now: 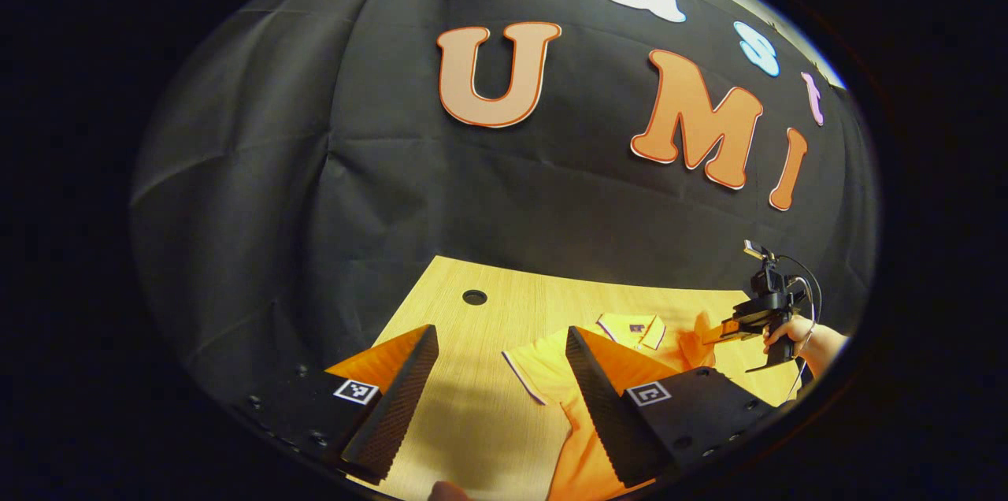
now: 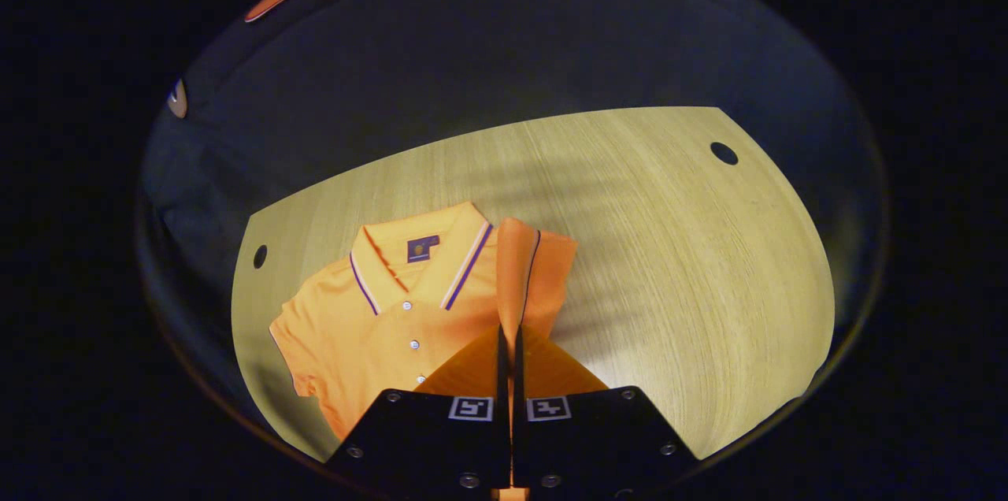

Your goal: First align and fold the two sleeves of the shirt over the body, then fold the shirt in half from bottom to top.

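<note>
Wooden table (image 2: 693,265) carries the orange shirt (image 2: 370,328) collar-far; right gripper (image 2: 509,343) pinches its right sleeve (image 2: 516,272), lifted beside the collar (image 2: 417,257), body lying leftward; left gripper (image 1: 504,383) gapes empty above the other sleeve.

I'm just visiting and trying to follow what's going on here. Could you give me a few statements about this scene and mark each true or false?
1. The right gripper is shut on a sleeve of the orange shirt. True.
2. The left gripper is clamped on the shirt's collar. False: its fingers stand wide apart, holding nothing.
3. The shirt lies on a wooden table. True.
4. The shirt is already folded in half. False: its collar and button placket still face up, unfolded.
</note>
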Demonstrator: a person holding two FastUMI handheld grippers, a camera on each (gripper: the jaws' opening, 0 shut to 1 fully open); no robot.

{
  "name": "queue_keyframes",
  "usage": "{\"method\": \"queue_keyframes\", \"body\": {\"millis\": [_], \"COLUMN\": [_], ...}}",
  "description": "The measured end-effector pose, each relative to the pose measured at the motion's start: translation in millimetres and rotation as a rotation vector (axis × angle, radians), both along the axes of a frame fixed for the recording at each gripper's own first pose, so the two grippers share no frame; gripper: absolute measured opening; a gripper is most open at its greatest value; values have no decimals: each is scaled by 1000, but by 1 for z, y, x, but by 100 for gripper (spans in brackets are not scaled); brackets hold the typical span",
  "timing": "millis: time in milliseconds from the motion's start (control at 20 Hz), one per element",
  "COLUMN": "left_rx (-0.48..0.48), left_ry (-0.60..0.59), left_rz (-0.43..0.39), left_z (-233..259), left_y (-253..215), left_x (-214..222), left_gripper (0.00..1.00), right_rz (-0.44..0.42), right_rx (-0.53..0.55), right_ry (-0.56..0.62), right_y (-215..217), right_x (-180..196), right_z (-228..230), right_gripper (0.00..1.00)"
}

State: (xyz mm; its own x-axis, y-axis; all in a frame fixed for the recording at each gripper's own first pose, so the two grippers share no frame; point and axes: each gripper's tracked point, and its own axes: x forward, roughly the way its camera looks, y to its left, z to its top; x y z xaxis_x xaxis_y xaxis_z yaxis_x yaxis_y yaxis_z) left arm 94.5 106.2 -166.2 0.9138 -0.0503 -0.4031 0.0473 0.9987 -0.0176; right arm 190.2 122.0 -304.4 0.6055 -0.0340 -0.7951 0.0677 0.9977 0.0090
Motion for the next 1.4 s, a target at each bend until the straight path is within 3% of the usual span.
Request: {"method": "queue_keyframes", "body": {"millis": [100,200,300,400,450,500,650,950,1400], "left_rx": [2,-5,-5,-5,-7,-13,-36,-67,16], "left_ry": [4,5,5,9,13,20,54,154,457], "left_rz": [3,6,16,17,17,13,6,2,87], "left_z": [-2,-3,-5,-7,-9,-12,-21,-50,-142], "left_y": [6,10,14,14,12,9,-2,-35,-56], "left_x": [0,0,1,4,6,7,16,45,70], "left_gripper": [98,98,98,98,98,98,98,98,98], "right_rz": [49,91,119,137,142,148,183,210,242], "right_rx": [56,120,169,172,151,120,40,-18,-134], "right_ry": [0,-3,-16,-42,-65,-94,-199,-370,-573], "right_y": [25,48,63,69,67,61,52,34,-4], "right_x": [-3,-6,-7,-6,-6,-4,-4,-19,-38], "right_z": [-2,2,8,12,13,20,43,109,182], "right_gripper": [3,10,25,60,90,98,99,99,99]}}
